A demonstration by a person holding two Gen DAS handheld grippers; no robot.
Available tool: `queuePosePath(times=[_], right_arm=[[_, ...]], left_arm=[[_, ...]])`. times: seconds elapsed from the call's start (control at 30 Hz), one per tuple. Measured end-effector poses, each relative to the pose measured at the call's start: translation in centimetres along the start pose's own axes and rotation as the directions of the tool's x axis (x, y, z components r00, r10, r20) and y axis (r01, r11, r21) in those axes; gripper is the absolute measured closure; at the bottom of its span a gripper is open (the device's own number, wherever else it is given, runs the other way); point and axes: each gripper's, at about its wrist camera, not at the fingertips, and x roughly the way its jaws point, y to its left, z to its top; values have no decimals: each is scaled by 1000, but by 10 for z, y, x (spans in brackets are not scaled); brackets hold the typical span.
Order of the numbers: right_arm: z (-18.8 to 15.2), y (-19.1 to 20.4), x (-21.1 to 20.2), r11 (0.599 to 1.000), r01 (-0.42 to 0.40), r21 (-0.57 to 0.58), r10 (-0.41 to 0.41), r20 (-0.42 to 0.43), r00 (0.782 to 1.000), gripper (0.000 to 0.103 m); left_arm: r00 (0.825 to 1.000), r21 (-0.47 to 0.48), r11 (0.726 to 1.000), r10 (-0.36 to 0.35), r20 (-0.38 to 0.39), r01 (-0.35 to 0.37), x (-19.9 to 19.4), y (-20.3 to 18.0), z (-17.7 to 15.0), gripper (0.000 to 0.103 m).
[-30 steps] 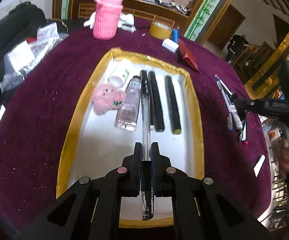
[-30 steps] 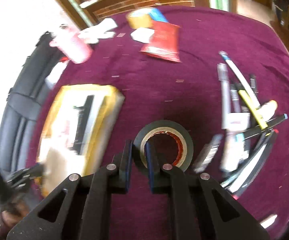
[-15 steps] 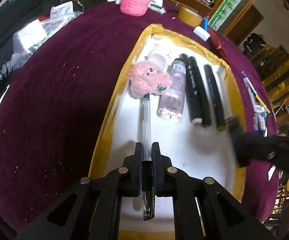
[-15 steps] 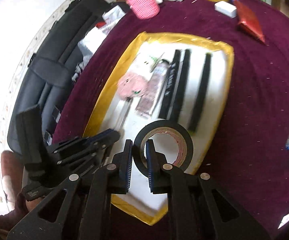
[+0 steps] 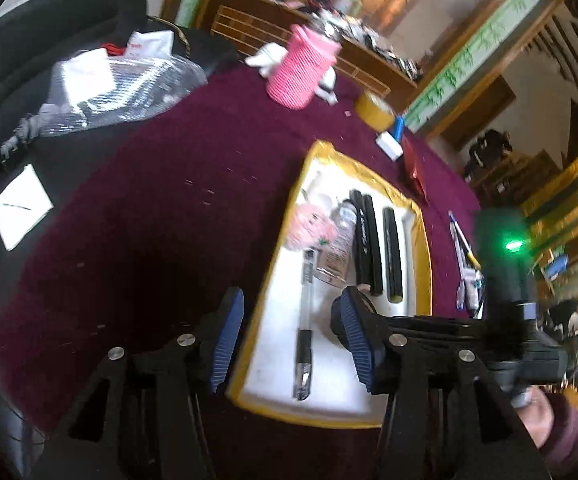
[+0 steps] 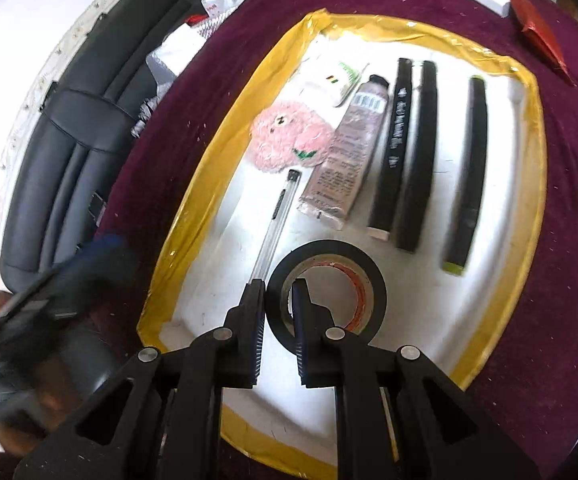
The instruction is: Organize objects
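Your right gripper (image 6: 277,344) is clamped on the tape roll (image 6: 325,288), one finger inside the core, one outside the wall, held over the near end of the tray (image 6: 529,184). Can't tell if the roll touches the tray floor yet. Roll looks light and stiff, w/ a smooth, probably slick outer wrap, so the wall pinch is the right hold; squeezing across the full ring would likely let it pop out. Set it flat in the bare white patch near the front rim, clear of the pen (image 6: 273,224) just beside your left finger.

Your left gripper (image 5: 285,332) is wide open, nothing in it, hanging over the tray's near-left rim. The pen lies loose in the tray, next to the tube (image 6: 349,152) and markers (image 6: 409,152). Pen's thin, hard and will roll: grab mid-barrel if re-gripping.
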Motion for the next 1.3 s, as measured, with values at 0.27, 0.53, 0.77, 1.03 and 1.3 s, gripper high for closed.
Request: queuePosePath(times=[0.27, 0.53, 0.77, 1.03, 1.3], right_arm=[[20, 35, 27, 986, 136, -94, -137, -3, 991, 91], [17, 28, -51, 986, 161, -47, -148, 207, 967, 91], [-2, -73, -122, 920, 375, 112, -391, 301, 870, 43], [-13, -271, -195, 837, 329, 437, -453, 216, 865, 43], [49, -320, -172, 929, 115, 353, -209, 241, 948, 43]], left_arm=[[998, -30, 999, 26, 48, -25, -22, 15, 2, 57], [997, -11, 1000, 0, 73, 1, -23, 10, 15, 54], [986, 116, 981, -160, 39, 155, -4, -59, 21, 54], [977, 221, 952, -203, -63, 212, 17, -139, -12, 54], [991, 175, 976, -117, -71, 128, 19, -170, -47, 54]])
